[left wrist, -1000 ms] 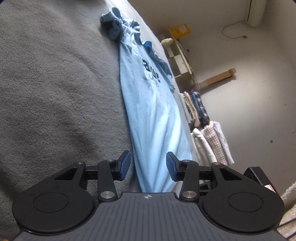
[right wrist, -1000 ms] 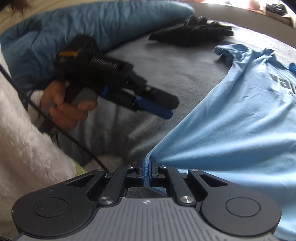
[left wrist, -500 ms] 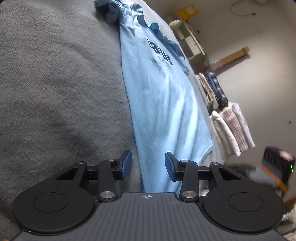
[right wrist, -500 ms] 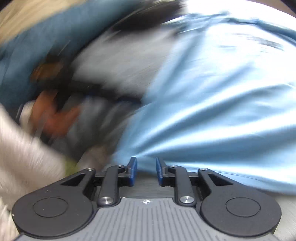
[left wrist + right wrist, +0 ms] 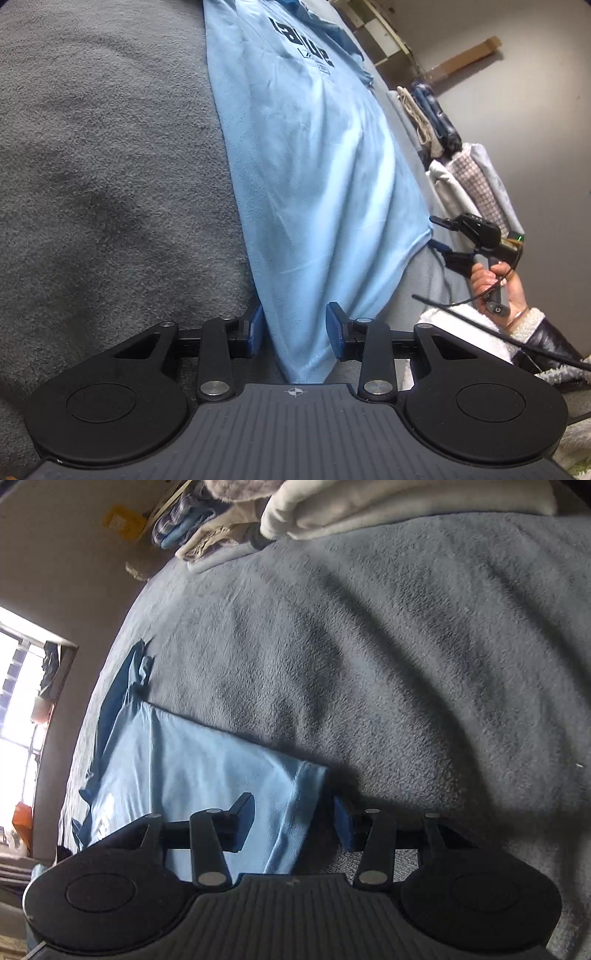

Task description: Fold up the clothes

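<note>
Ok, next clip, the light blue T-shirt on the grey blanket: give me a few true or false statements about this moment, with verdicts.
1. The light blue T-shirt lies spread on the grey blanket. True.
2. The left gripper is clamped shut on the shirt's hem. False: its jaws have been closing around the hem corner, but a gap still shows at the right-hand pad.
3. The right gripper is open, with the shirt's other bottom corner between its fingers. True; its jaws have just been opening.
4. The shirt's printed lettering faces down. False: the dark print faces up.
5. Folded clothes are stacked beyond the shirt. True.
</note>
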`<state>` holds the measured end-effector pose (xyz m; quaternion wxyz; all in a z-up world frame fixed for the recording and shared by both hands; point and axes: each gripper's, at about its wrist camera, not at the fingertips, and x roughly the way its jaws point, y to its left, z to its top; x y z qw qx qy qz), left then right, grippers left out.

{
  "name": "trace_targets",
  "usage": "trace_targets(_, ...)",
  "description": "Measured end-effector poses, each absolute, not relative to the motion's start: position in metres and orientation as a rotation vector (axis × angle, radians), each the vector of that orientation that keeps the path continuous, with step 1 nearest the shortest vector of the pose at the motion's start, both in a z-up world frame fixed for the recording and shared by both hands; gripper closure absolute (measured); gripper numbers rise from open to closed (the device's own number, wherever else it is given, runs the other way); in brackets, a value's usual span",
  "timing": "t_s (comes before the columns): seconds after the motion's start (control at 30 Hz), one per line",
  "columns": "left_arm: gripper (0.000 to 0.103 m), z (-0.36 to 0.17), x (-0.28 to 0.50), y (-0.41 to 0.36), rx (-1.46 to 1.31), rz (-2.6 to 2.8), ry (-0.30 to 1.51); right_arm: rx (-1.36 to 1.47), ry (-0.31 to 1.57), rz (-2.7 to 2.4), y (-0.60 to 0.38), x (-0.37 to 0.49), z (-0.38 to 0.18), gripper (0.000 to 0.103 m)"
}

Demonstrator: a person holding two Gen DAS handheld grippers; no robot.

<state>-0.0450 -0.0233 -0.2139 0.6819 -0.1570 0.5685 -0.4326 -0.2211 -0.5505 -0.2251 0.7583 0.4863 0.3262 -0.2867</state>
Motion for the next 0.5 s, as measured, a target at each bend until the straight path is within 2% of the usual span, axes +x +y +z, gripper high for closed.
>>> trace_targets(0.2,0.072,-0.214,-0.046,-0.029,-0.310,-0.984,1.302,1.059,0.657,-0.618,-0.560,-0.229,-0.223,0.057)
trace_targets(0.3,0.076,-0.215,-0.047,-0.032,-0.275,-0.977,1.299,1.027,0.674,-0.533,-0.560,-0.219,-0.223,0.057)
trace_targets(0.33,0.081,-0.215,-0.047,-0.032,-0.264,-0.969,1.297,0.976,0.686,-0.516,-0.556,-0.215,-0.219,0.068)
trace_targets(0.37,0.090,-0.215,-0.047,-0.031,-0.258,-0.959,1.298,0.919,0.700,-0.508,-0.551,-0.211,-0.215,0.092)
trace_targets(0.4,0.094,-0.215,-0.048,-0.030,-0.253,-0.949,1.299,0.870,0.715,-0.507,-0.546,-0.207,-0.210,0.099)
trace_targets(0.43,0.099,-0.216,-0.047,-0.029,-0.264,-0.958,1.305,0.840,0.707,-0.519,-0.543,-0.206,-0.204,0.099)
trace_targets(0.5,0.102,-0.215,-0.048,-0.027,-0.285,-0.999,1.311,0.804,0.667,-0.547,-0.540,-0.208,-0.191,0.100)
